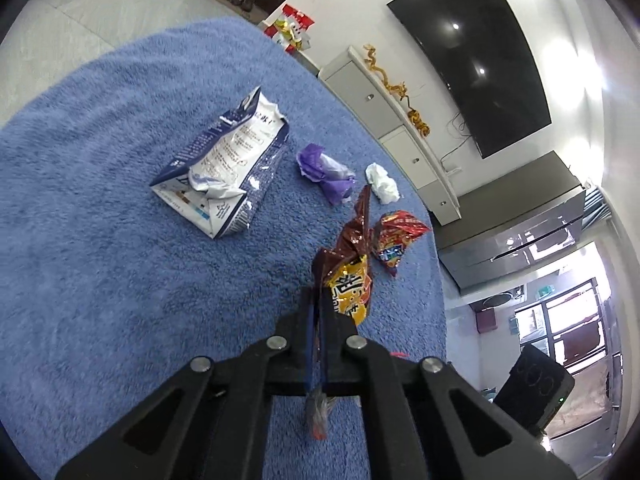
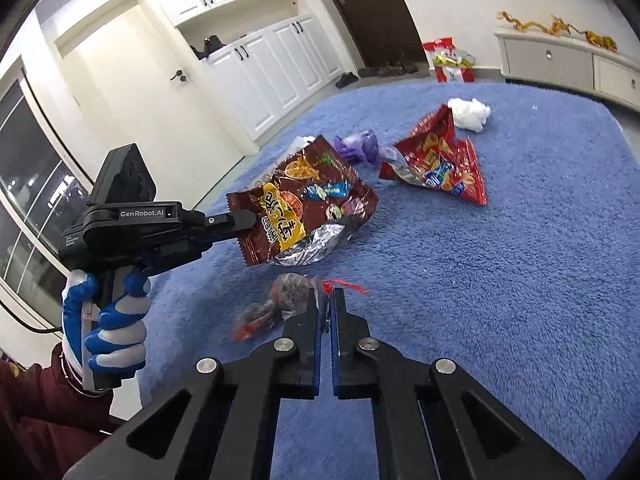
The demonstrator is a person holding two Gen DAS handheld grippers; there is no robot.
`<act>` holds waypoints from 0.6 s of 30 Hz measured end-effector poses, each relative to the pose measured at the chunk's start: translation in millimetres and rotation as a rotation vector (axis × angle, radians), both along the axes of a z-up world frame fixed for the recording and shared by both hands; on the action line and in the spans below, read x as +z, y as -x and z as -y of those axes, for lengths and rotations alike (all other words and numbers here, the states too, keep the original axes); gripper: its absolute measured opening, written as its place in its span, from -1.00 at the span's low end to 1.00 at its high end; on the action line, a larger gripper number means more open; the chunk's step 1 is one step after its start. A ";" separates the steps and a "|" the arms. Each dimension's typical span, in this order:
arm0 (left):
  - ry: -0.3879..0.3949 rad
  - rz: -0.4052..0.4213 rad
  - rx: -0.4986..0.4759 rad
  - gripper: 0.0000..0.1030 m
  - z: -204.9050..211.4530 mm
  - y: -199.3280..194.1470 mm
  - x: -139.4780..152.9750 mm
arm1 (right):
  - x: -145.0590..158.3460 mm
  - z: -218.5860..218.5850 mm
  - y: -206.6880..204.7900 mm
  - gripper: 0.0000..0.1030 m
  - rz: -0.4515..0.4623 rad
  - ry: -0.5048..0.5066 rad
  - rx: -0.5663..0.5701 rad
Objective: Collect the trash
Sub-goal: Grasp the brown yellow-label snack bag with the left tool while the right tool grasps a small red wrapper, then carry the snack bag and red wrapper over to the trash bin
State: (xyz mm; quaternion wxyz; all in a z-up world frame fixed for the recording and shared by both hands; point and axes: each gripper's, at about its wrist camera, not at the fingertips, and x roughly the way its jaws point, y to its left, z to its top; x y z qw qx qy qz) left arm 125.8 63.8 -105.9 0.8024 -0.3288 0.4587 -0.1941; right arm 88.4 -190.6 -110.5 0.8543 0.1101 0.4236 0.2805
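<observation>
My left gripper [image 1: 319, 292] is shut on the edge of a brown and yellow snack bag [image 1: 352, 268], which hangs above the blue carpet [image 1: 120, 240]. In the right wrist view a gloved hand [image 2: 116, 332] holds that left gripper [image 2: 248, 220] on the brown bag [image 2: 308, 200]. My right gripper [image 2: 329, 298] is shut on a small clear wrapper with red bits [image 2: 288, 296], blurred, just over the carpet. A red snack bag [image 2: 436, 164], a purple wrapper [image 2: 360, 146] and a white tissue wad [image 2: 470, 114] lie beyond.
A crumpled white and blue bag [image 1: 224, 168] lies on the carpet at the left. A low grey cabinet [image 1: 400, 120] and a wall television [image 1: 472, 56] border the carpet's far side. Red gift bags [image 2: 450, 60] stand by the wall, and white cupboards [image 2: 260, 64] line the back.
</observation>
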 end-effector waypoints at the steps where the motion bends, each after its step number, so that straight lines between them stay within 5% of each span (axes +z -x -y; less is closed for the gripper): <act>1: 0.000 0.005 0.001 -0.97 -2.3 1.6 2.3 | 3.6 0.6 4.2 -0.94 0.009 0.001 -0.002; 18: 0.019 0.108 -0.013 -0.97 -17.3 45.8 41.3 | 55.9 30.9 56.6 -0.95 0.154 0.019 -0.117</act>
